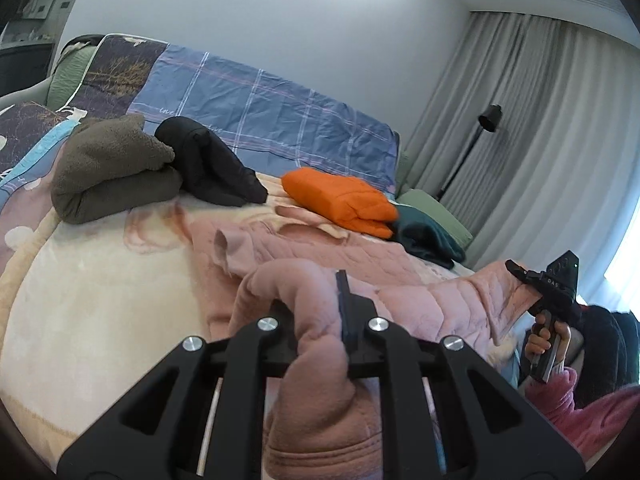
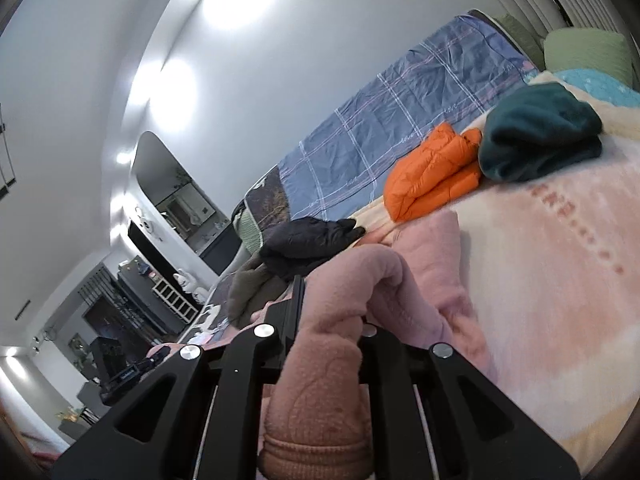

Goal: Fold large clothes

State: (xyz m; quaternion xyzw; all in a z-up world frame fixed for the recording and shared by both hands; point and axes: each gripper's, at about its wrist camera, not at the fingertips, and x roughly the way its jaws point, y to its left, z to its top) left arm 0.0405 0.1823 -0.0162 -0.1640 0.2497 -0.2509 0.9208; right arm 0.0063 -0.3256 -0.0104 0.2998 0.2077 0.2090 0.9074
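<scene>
Both grippers, left (image 1: pixel 340 312) and right (image 2: pixel 324 312), have their jaws clamped tight on an end of the pink jacket (image 1: pixel 320 248), which lies across the bed (image 1: pixel 100 300). Best to lift evenly and keep the held edge taut, so the fold lands square.

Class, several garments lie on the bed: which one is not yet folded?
The pink jacket: it lies spread out, gripped by both tongs, while the brown, black, orange and teal ones sit folded.

Pink garment (image 1: pixel 320 312) (pinched) between fingers (image 1: pixel 343 308)
</scene>
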